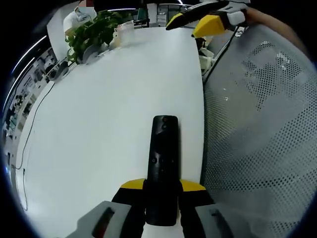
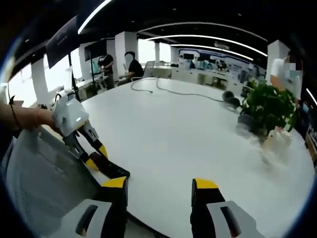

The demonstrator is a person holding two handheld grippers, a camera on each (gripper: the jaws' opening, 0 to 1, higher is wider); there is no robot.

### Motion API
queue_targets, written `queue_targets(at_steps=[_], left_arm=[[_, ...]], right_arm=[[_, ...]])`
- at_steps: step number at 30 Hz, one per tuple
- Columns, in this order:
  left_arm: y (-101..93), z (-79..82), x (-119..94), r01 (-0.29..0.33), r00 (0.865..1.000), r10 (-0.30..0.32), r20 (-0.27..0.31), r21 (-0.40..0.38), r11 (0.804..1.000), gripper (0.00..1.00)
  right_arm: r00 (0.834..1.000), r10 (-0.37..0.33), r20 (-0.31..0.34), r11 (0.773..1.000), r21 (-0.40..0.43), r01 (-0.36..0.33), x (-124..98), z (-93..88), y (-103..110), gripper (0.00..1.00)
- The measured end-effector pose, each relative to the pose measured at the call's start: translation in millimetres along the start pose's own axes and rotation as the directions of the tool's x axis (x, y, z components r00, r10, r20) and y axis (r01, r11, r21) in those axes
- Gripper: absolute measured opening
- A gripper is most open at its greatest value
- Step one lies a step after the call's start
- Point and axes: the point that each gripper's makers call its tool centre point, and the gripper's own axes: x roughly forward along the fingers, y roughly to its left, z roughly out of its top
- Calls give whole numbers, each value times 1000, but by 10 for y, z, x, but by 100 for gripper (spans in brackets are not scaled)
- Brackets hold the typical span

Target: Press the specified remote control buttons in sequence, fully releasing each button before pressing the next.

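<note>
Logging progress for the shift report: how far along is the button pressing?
Done: the left tongs grip the black remote, holding it out over the white table. In hand: the right tongs hang open, clear of the remote. Left: no press is visible, so the button sequence seems still ahead.

White surface (image 1: 109,99), plant (image 1: 94,30), black cable (image 2: 168,90), mesh chair (image 1: 267,124), perhaps a clear container (image 1: 125,30) beside the plant.

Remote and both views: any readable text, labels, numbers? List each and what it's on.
No readable text.
Remote, held in the left gripper: button markings too small and dark to read.
Wall panels at the left gripper view's edge: blurred.
Hanging dark sign in the right gripper view: no legible characters.
</note>
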Motion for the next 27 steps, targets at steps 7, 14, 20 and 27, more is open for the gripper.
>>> queue_targets(at_steps=[7, 14, 20, 27], left_arm=[[-4, 4, 0, 2, 1000, -2, 0, 3, 1000, 25], [-5, 6, 1, 10, 1000, -10, 8, 11, 1000, 25], [-12, 2, -2, 22, 999, -23, 27, 24, 999, 25], [-16, 9, 1, 24, 999, -25, 27, 21, 999, 25]], right_arm=[[995, 33, -96, 990, -136, -46, 36, -48, 129, 36], [990, 76, -123, 980, -174, -97, 126, 81, 249, 23], [981, 150, -126, 971, -168, -170, 303, 185, 417, 10], [971, 230, -69, 965, -112, -237, 546, 299, 613, 0]])
